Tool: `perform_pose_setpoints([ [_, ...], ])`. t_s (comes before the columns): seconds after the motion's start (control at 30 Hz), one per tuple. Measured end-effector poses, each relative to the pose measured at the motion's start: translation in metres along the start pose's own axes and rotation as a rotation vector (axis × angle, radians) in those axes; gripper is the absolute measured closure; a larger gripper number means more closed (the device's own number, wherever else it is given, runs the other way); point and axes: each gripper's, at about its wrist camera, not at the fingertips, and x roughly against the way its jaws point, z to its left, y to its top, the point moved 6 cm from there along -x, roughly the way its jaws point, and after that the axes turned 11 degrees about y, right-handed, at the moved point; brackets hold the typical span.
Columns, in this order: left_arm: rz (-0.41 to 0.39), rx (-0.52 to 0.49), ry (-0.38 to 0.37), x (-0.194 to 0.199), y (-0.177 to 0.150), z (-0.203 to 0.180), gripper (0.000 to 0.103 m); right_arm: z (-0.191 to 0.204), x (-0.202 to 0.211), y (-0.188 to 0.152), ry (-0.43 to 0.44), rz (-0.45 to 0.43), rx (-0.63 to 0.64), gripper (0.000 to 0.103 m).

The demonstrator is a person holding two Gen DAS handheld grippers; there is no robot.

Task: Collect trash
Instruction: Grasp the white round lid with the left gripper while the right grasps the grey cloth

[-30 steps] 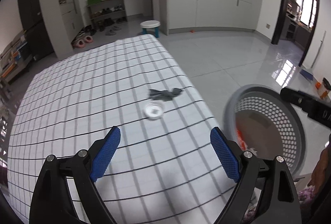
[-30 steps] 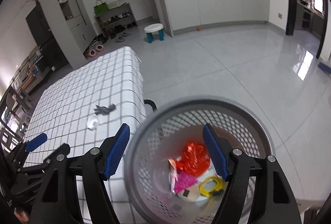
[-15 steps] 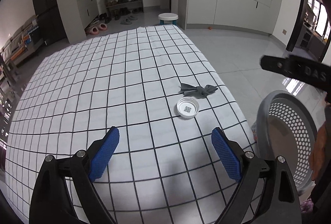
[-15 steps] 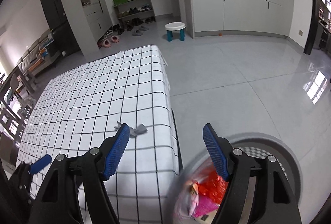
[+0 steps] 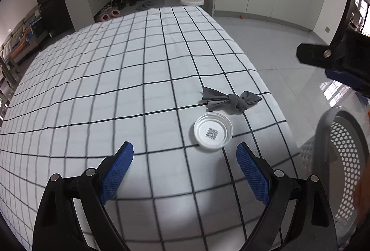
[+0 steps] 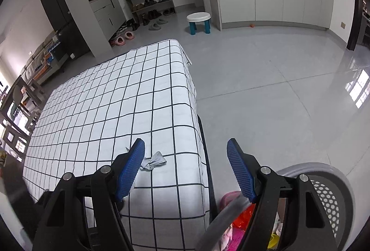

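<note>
- Two trash items are seen on the checked surface [image 5: 115, 79] near its right edge: a white lid [image 5: 213, 131] and, just beyond it, a knotted grey rag [image 5: 231, 100].
- Left claw [image 5: 185, 172] is spread wide, empty; the lid lies just ahead, slightly right.
- Right claw [image 6: 185, 170] is released, empty, above the bin [image 6: 333, 195]; left is judged nearer.

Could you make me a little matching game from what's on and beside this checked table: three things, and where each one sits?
Things:
1. knotted grey rag
2. clear plastic lid
3. perforated grey bin

Places:
a. on the floor beside the table's right edge
b. on the table, just ahead of the open left gripper
c. on the table, just beyond the lid

Pairs: 1-c, 2-b, 3-a
</note>
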Motion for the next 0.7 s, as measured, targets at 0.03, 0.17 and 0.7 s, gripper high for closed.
perform_pose_setpoints([
  [0.03, 0.006, 0.001, -0.002, -0.003, 0.001, -0.002, 0.014, -0.001, -0.001, 0.001, 0.005, 0.002, -0.003, 0.033],
  [0.17, 0.022, 0.011, -0.021, -0.016, 0.006, -0.01, 0.02, -0.005, -0.005, 0.003, 0.01, 0.013, -0.01, 0.033],
  [0.7, -0.062, -0.056, 0.056, 0.022, 0.006, 0.036, 0.064, 0.006, -0.03, -0.01, 0.033, 0.099, 0.035, 0.033],
])
